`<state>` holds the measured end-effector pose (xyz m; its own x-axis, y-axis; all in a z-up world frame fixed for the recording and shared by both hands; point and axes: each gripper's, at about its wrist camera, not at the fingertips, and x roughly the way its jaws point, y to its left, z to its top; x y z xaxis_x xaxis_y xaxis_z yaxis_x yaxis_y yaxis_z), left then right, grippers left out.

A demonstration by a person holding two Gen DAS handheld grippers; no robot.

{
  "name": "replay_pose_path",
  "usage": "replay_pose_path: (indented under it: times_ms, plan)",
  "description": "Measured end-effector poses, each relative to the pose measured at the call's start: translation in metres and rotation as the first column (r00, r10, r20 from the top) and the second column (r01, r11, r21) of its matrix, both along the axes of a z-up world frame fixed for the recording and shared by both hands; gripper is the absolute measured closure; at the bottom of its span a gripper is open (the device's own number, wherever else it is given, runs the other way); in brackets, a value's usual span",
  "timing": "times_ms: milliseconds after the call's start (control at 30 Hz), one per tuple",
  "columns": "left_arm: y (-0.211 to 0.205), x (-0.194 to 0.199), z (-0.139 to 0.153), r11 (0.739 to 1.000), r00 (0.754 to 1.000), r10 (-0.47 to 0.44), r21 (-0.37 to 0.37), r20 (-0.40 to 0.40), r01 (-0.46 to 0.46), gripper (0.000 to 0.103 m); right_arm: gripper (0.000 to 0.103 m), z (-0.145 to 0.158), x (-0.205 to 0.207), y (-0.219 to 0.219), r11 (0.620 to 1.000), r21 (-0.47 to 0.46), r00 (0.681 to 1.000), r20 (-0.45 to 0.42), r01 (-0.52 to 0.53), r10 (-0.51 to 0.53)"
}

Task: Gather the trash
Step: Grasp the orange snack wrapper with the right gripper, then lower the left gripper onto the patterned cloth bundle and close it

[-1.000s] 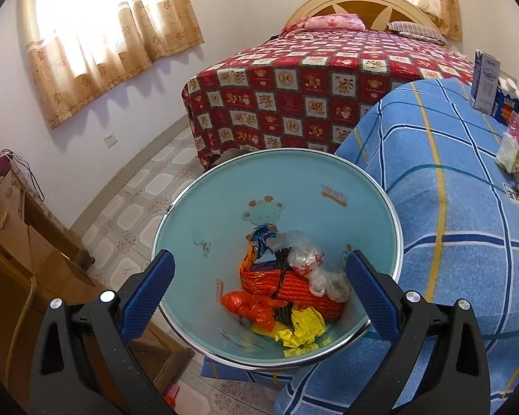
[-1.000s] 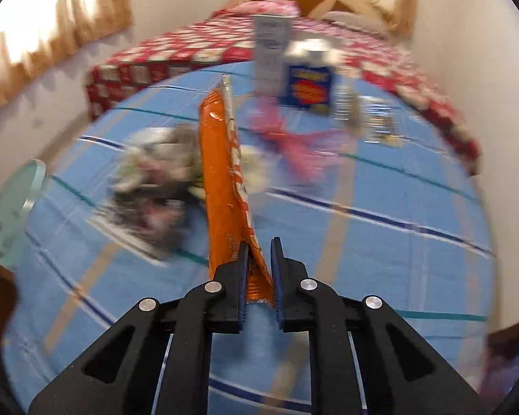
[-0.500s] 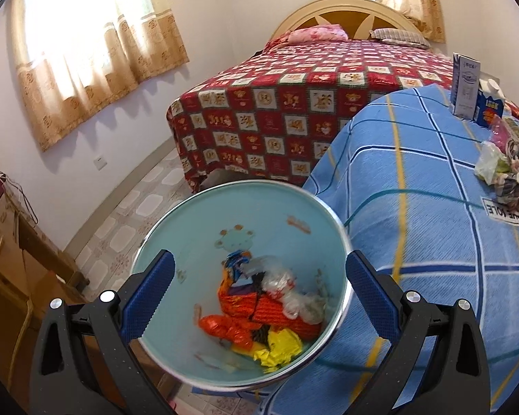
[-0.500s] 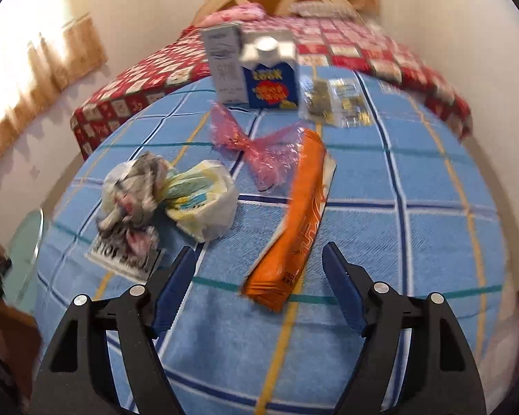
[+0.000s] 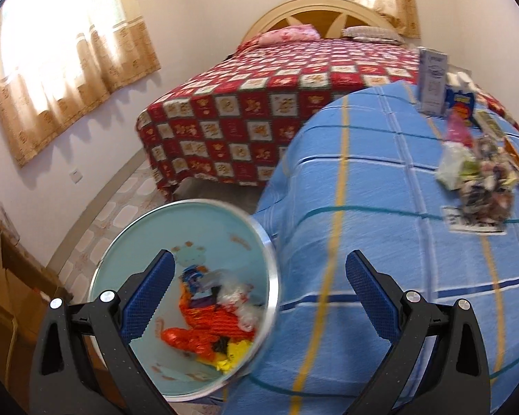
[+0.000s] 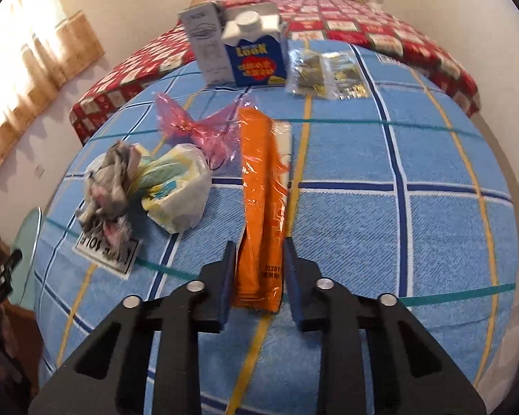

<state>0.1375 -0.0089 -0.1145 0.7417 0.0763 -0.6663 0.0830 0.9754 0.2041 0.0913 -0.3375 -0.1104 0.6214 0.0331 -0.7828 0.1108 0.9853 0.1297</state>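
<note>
Right wrist view: right gripper [image 6: 257, 276] straddles the near end of the orange wrapper [image 6: 263, 207], jaws partly spread, not yet pinching, ready to lift it from mid-bedspread [image 6: 432, 242]. Left gripper [image 5: 259, 294], wide open, hovers beside the trash bin [image 5: 271, 276] at the bedspread's near-left edge.

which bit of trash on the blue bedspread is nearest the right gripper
The long orange wrapper: its near end lies between the right gripper fingers. The other pieces lie farther back.
</note>
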Motion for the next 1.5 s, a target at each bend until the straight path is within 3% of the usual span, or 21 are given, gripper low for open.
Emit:
replay_pose_path:
  times_ms: [200,467,567,700,833,900,967,1200,1500]
  plan:
    - [-0.049,-0.003,0.009,0.993,0.993,-0.114,-0.007,0.015,0.114,0.006,0.079,0.006,-0.025,-0.004,0.999,-0.048,0.999,0.040,-0.015,0.017]
    - [-0.120,-0.003,0.010,0.972,0.971,-0.236,0.010,0.029,0.236,0.007,0.078,0.012,-0.043,-0.033,0.992,-0.119,0.997,0.065,0.043,-0.036]
    - [-0.143,0.003,0.005,0.964,0.965,-0.264,0.020,0.013,0.263,0.008,0.078,0.007,-0.051,-0.043,0.985,-0.156,0.996,0.070,0.067,-0.057]
    - [-0.167,0.008,-0.004,0.953,0.953,-0.302,0.022,-0.022,0.303,0.014,0.078,0.003,-0.056,-0.053,0.987,-0.137,0.993,0.089,0.084,-0.072]
    - [-0.182,0.015,-0.016,0.942,0.939,-0.334,-0.002,-0.079,0.335,0.033,0.078,0.001,-0.058,-0.049,0.988,-0.143,0.993,0.108,0.058,-0.043]
    - [-0.184,0.019,-0.020,0.935,0.928,-0.355,-0.033,-0.110,0.354,0.067,0.077,0.000,-0.059,-0.043,0.988,-0.152,0.993,0.116,0.040,-0.022]
    - [-0.182,0.021,-0.020,0.931,0.924,-0.364,-0.063,-0.121,0.358,0.082,0.077,0.001,-0.060,-0.038,0.986,-0.165,0.992,0.129,0.027,-0.006]
    - [-0.156,-0.003,0.000,0.926,0.924,-0.377,-0.033,-0.063,0.376,0.089,0.078,0.014,-0.062,-0.021,0.984,-0.179,0.985,0.170,0.000,0.031]
    - [-0.102,-0.019,0.025,0.946,0.947,-0.323,-0.011,-0.005,0.323,0.098,0.077,0.023,-0.047,0.008,0.984,-0.162,0.975,0.194,-0.080,0.111]
